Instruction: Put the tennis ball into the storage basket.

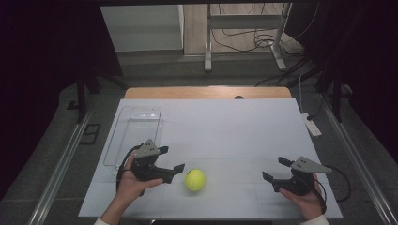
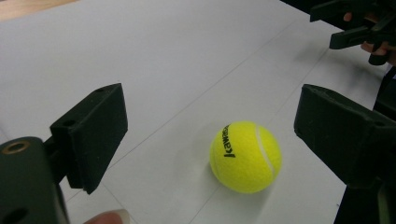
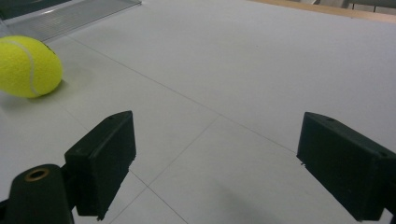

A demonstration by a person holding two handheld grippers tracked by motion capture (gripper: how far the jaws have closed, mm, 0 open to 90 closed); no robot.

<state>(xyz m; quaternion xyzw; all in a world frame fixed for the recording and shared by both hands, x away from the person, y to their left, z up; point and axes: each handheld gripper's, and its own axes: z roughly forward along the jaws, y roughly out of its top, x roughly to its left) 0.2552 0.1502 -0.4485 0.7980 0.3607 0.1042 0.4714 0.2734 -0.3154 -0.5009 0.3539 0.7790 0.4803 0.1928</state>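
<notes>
The left tool (image 1: pixel 172 160), spread wide, is just beside the tennis ball (image 1: pixel 195 180); one jaw touching first could roll it away. The right tool (image 1: pixel 274 169) is spread too.

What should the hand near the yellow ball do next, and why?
Probably ease the left tool forward until its open jaws sit on both sides of the fuzzy yellow tennis ball. The ball rests on the white table sheet just ahead of the jaws, untouched, so closing now would likely miss it.
</notes>
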